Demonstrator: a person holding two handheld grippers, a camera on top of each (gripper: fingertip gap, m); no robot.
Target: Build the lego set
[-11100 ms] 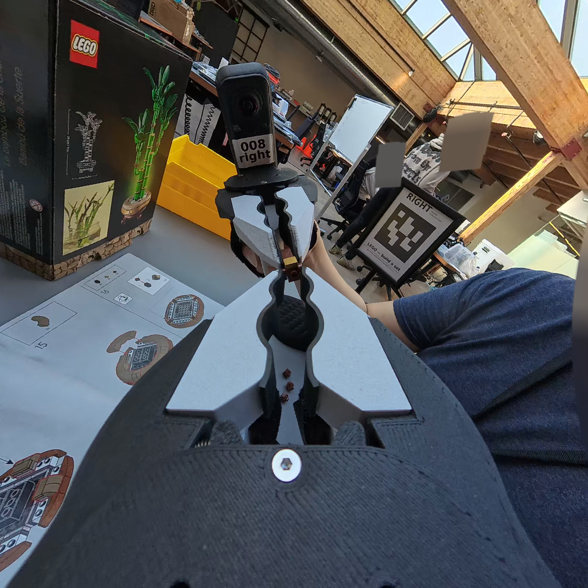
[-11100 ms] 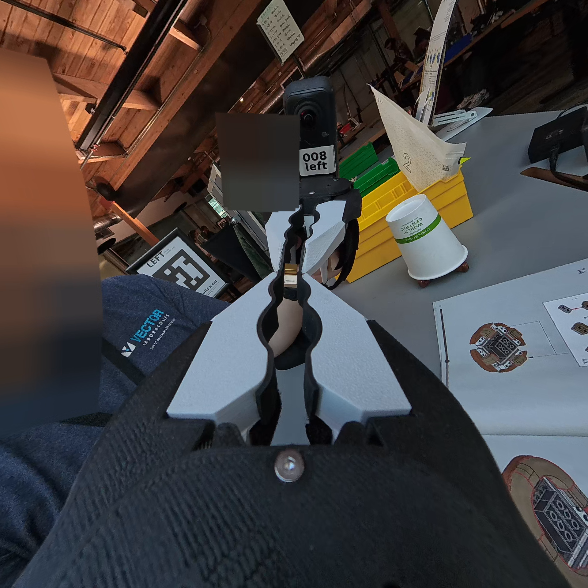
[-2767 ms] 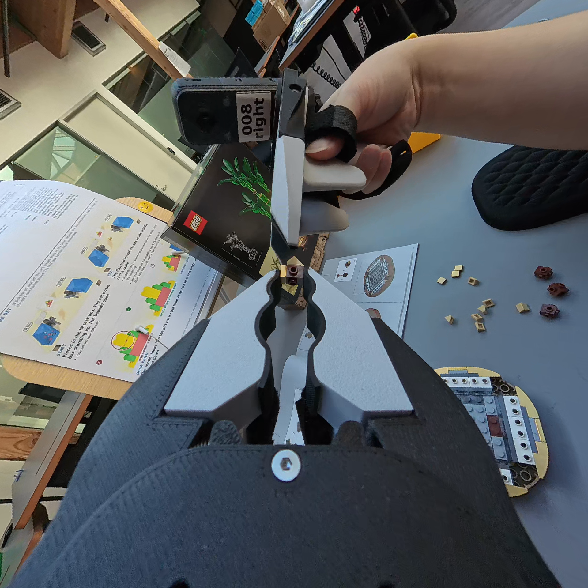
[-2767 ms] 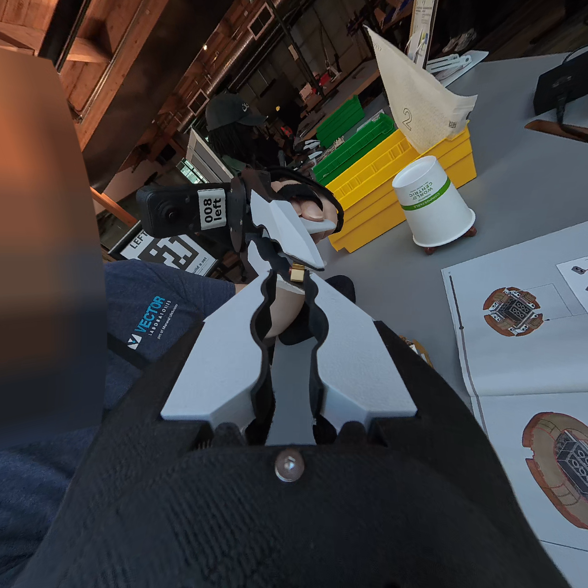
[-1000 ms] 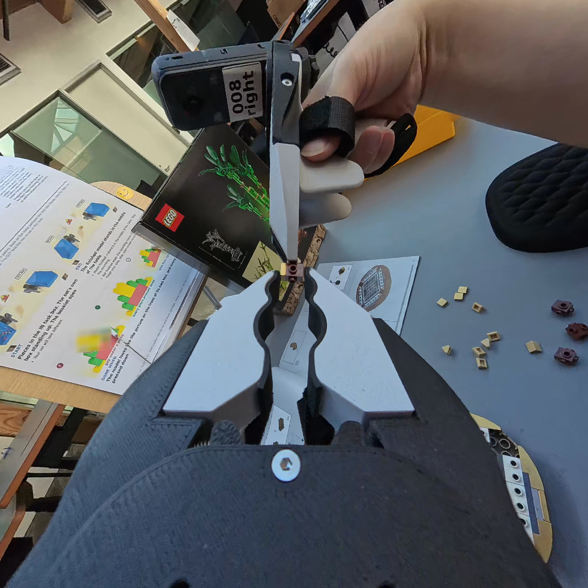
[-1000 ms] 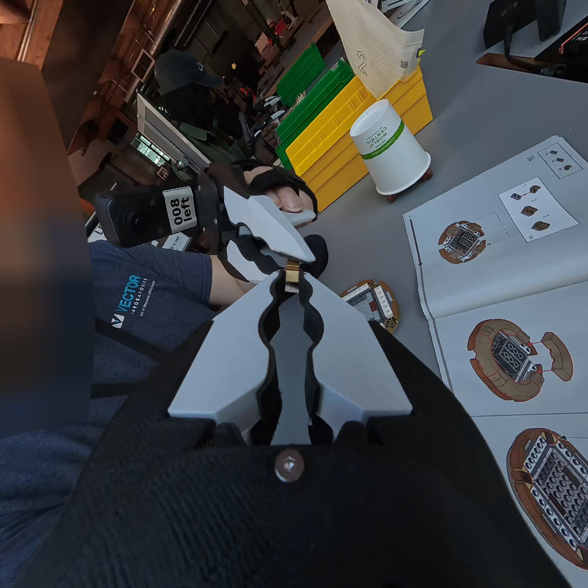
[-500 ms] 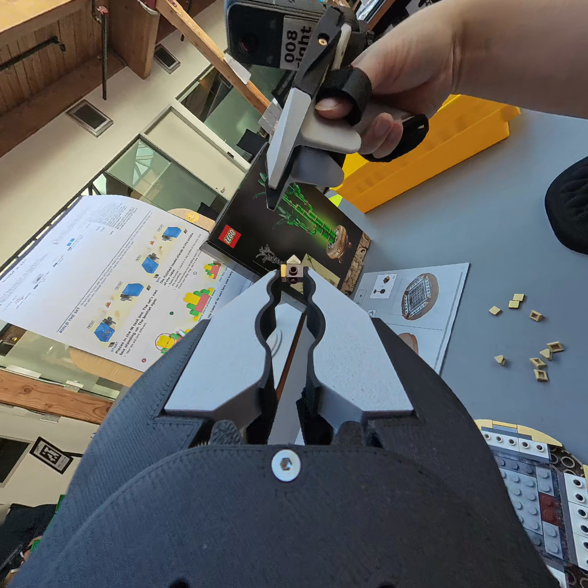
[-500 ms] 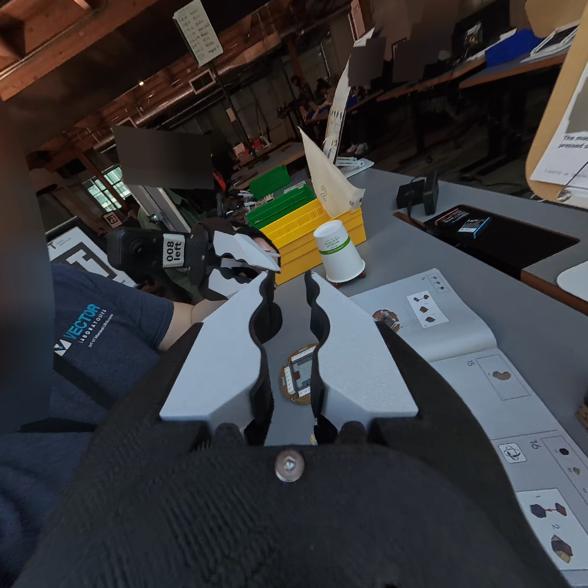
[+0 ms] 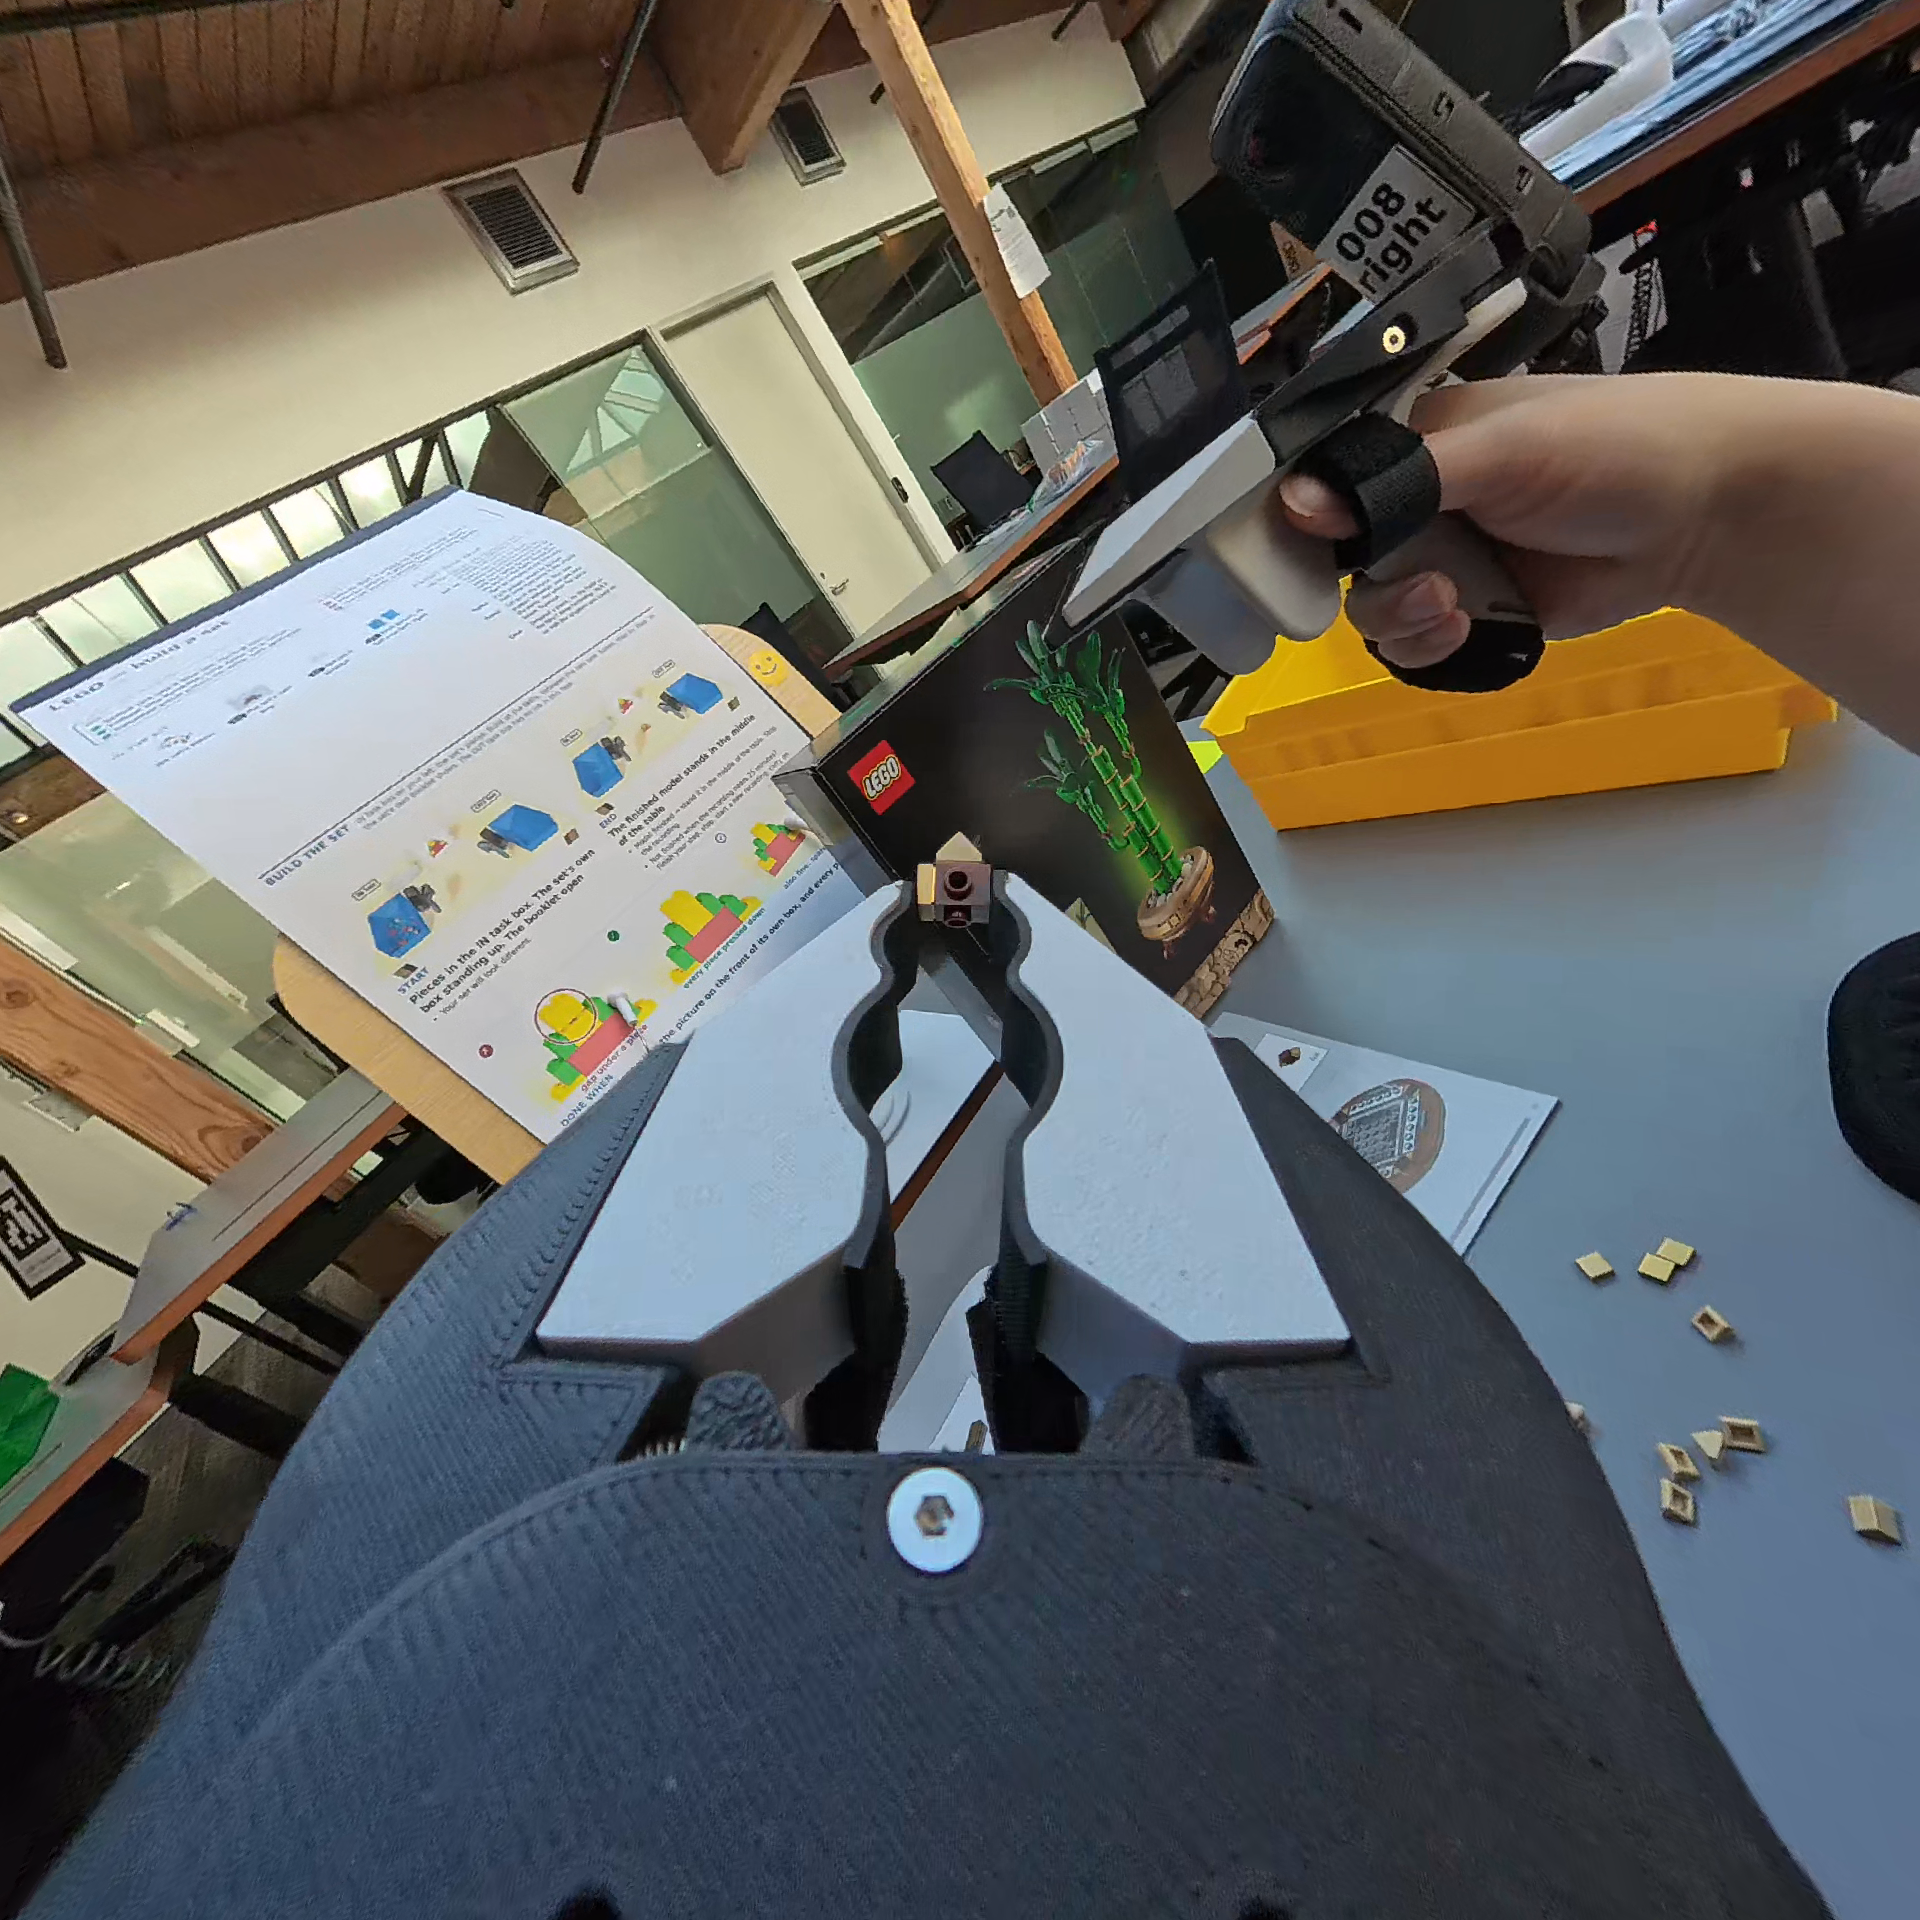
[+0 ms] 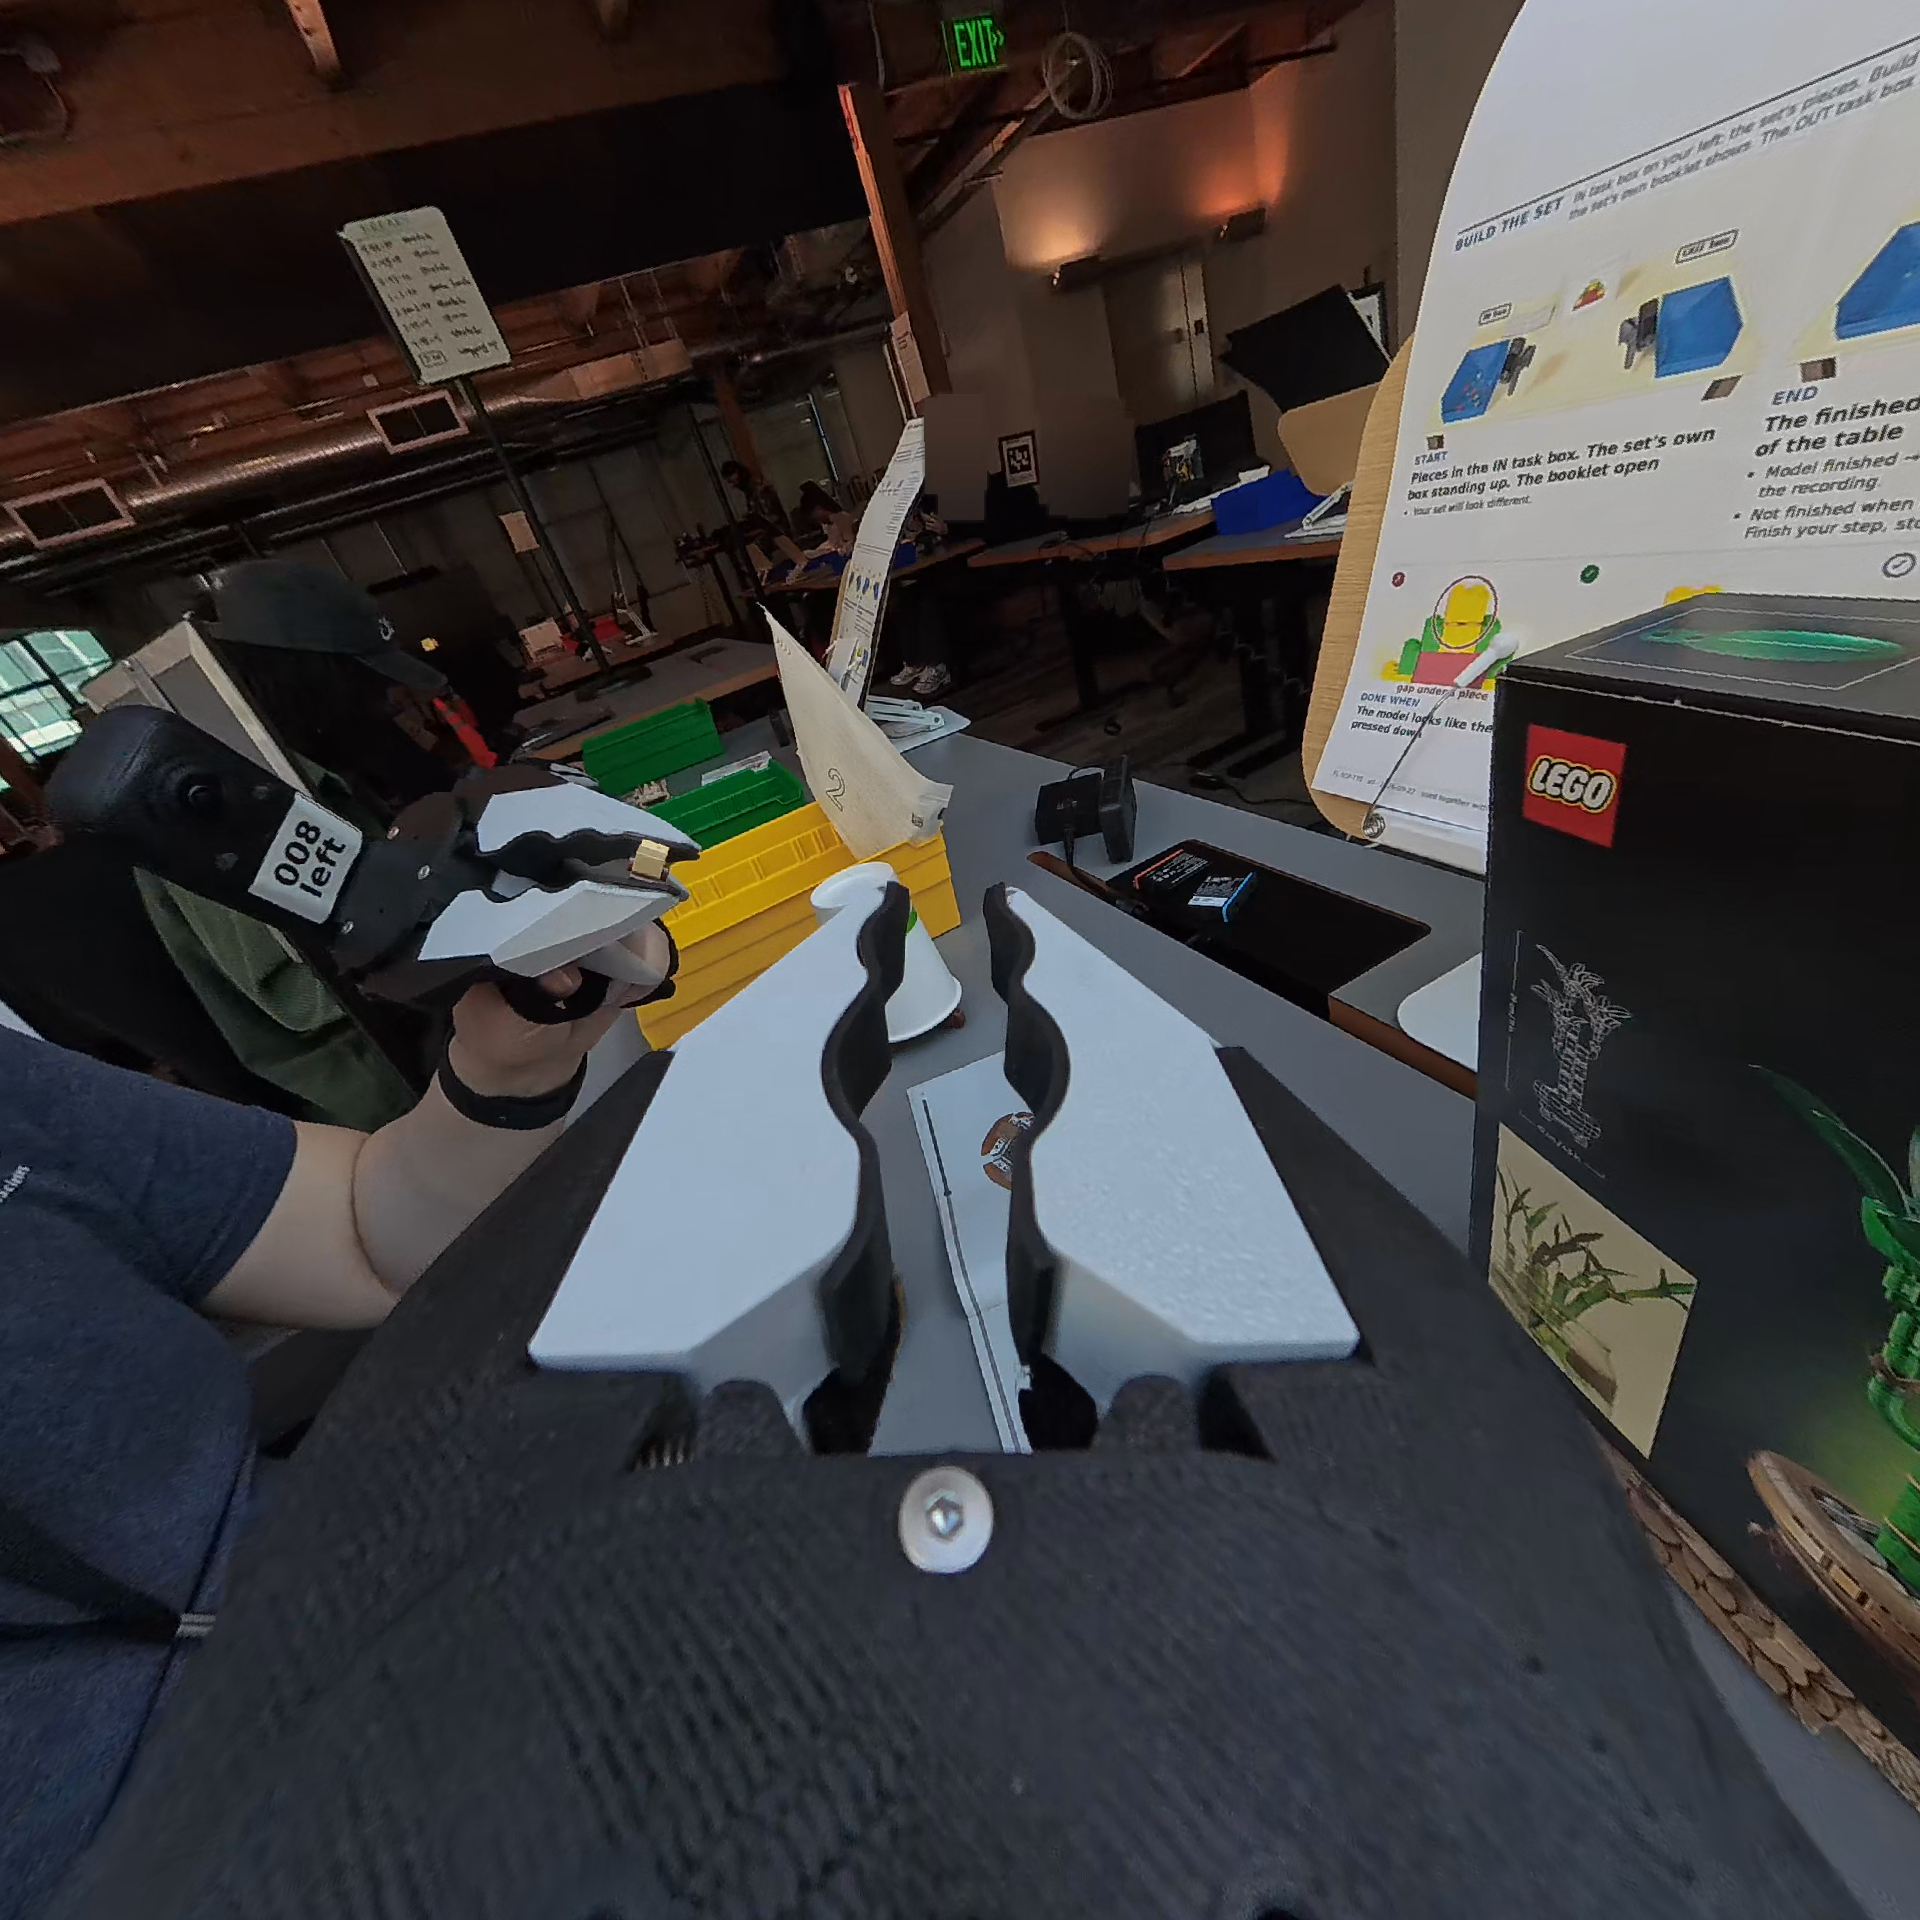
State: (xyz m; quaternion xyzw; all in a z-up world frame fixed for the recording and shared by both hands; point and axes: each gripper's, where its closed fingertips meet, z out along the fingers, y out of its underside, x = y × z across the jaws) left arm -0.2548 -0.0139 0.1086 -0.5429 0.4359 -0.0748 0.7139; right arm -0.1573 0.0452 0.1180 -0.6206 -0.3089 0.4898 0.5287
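My left gripper [image 9: 957,902] is shut on a small brown-and-tan lego piece [image 9: 958,885], held in the air above the table; the piece also shows between its tips in the right wrist view [image 10: 651,860]. My right gripper [image 10: 940,906] is open and empty, raised up and away; it shows at the upper right of the left wrist view [image 9: 1070,613]. Several loose tan tiles [image 9: 1704,1444] lie on the grey table [image 9: 1621,987] at the right. The open instruction booklet [image 9: 1392,1132] lies flat behind my left gripper.
The black lego box [image 9: 1049,821] stands upright behind the booklet. A yellow bin [image 9: 1507,727] sits farther back. A white paper cup [image 10: 925,987] and more yellow and green bins [image 10: 769,883] are in the right wrist view. An instruction poster [image 9: 436,790] stands at the left. The gap from one gripper's tips to the other's is roughly 12 cm.
My right gripper let go of the small piece, opened, and pulled up and away to the right. My left gripper keeps the piece and has tilted upward.
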